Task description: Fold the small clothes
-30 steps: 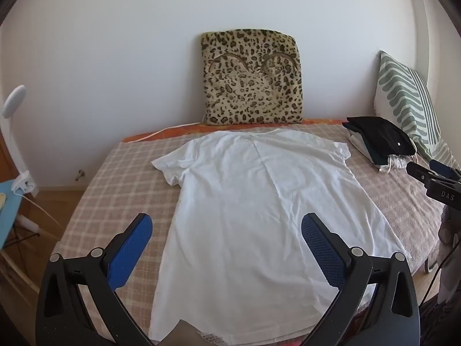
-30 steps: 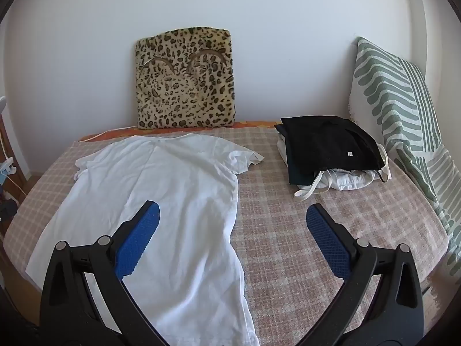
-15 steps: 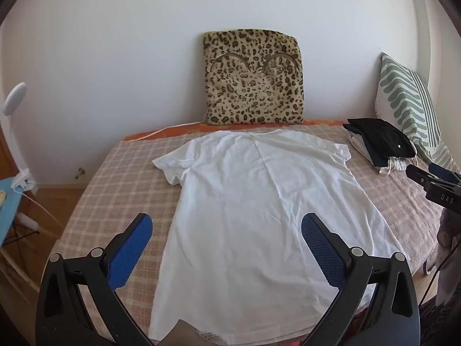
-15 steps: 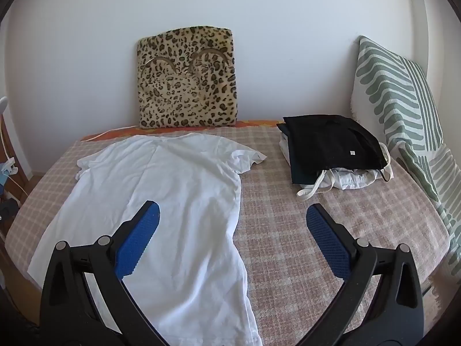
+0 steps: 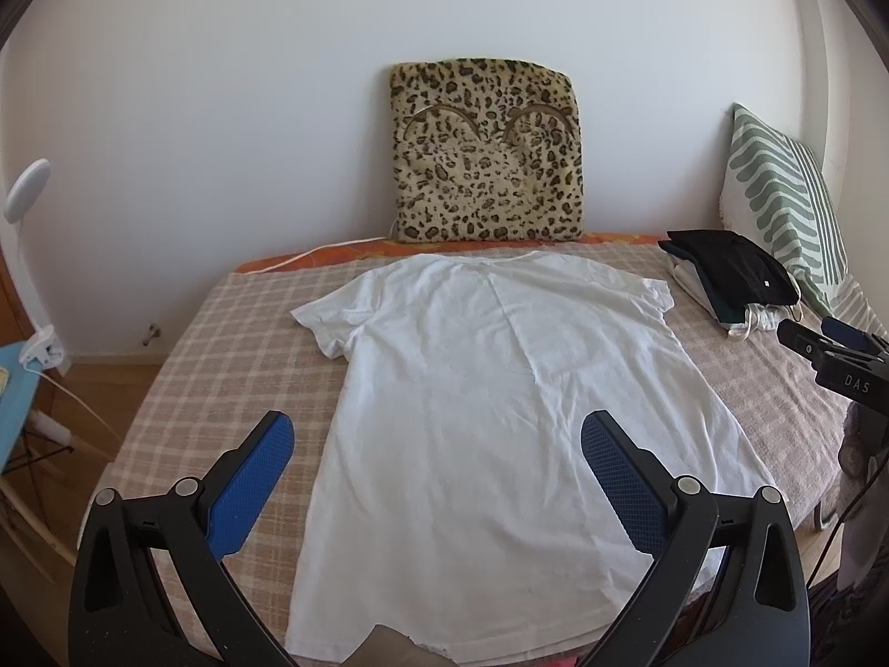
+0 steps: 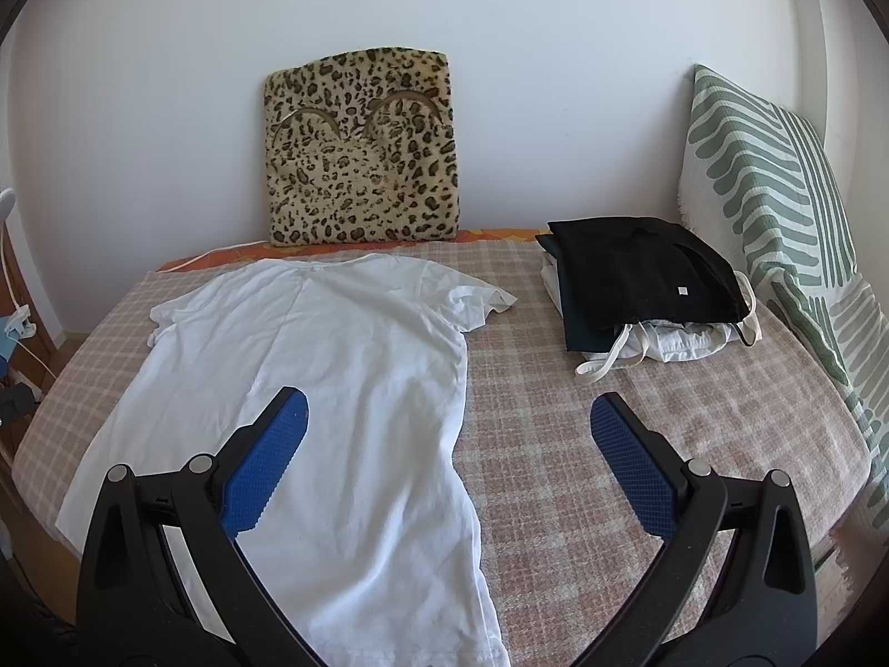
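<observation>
A white T-shirt [image 5: 500,400] [image 6: 333,389] lies spread flat on the checked bedspread, collar toward the wall and hem at the near edge. My left gripper [image 5: 439,433] hovers open above the shirt's lower half, blue pads wide apart, holding nothing. My right gripper [image 6: 450,417] is open over the shirt's right side seam, its left finger above the cloth and its right finger above bare bedspread. From the left wrist view the right gripper's tip [image 5: 833,344] shows at the far right edge.
A leopard-print cushion [image 5: 486,155] leans on the wall behind the shirt. A pile of folded clothes with a black garment on top [image 6: 644,283] sits at the back right beside a green-striped pillow [image 6: 778,194]. The bed's left edge [image 5: 166,389] drops to a wooden floor with cables.
Both grippers have drifted slightly; the scene sits a little lower and nearer in both views. The shirt has not moved and both grippers stay open.
</observation>
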Tool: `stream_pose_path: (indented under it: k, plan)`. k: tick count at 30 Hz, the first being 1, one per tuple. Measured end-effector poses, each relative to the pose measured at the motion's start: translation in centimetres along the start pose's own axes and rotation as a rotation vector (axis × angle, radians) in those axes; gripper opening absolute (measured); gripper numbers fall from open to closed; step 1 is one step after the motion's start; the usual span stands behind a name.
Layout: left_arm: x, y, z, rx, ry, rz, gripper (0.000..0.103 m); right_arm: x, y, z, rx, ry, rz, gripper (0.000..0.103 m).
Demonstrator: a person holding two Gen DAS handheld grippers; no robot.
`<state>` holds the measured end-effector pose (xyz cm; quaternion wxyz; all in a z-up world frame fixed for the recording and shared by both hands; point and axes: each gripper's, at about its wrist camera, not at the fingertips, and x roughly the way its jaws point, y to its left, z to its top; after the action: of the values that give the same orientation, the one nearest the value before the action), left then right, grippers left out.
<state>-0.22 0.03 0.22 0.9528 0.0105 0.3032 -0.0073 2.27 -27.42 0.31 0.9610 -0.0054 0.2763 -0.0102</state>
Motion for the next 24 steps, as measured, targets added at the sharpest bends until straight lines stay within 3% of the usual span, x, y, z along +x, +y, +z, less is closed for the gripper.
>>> stream_pose_path:
  k: [24]
  plan:
    - [-0.2, 0.8, 0.3, -0.025, -0.008, 0.004, 0.103, 0.2, -0.2, 0.1, -0.003, 0.003, 0.004, 0.103]
